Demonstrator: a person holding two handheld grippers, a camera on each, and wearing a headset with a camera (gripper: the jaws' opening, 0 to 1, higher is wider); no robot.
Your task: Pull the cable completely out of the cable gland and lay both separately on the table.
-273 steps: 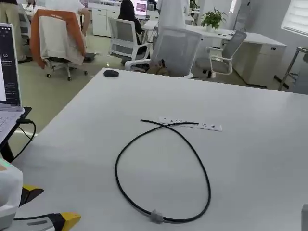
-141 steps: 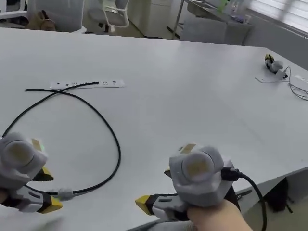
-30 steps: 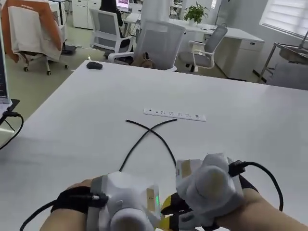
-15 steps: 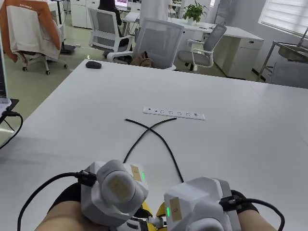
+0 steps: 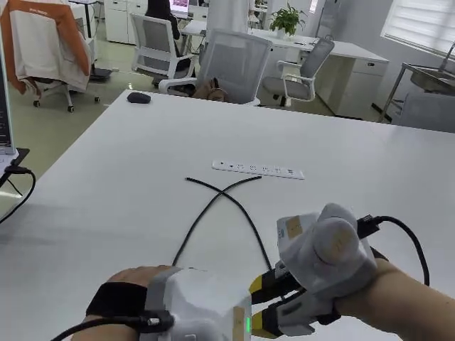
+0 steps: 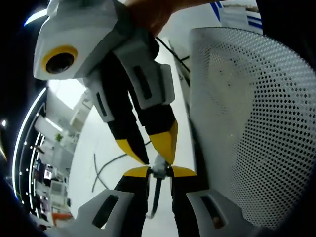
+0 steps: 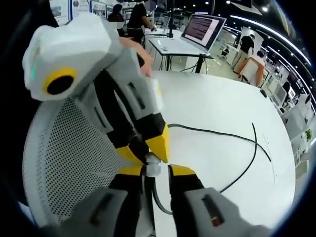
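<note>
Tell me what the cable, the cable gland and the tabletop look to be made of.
Cable: black rubber or PVC sheath, matte, judging by its loose, easy curves.
Cable gland: pale grey moulded plastic, possibly nylon; too small to be sure.
Tabletop: probably white laminate; smooth, with a soft sheen and no grain.

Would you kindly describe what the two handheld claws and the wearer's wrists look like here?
The left claw and right claw match: rounded white housings, black fingers with yellow tips. A black lead plugs into the right housing, which bears a tan sticker. The left housing shows a green light. A black strap wraps the left wrist.
</note>
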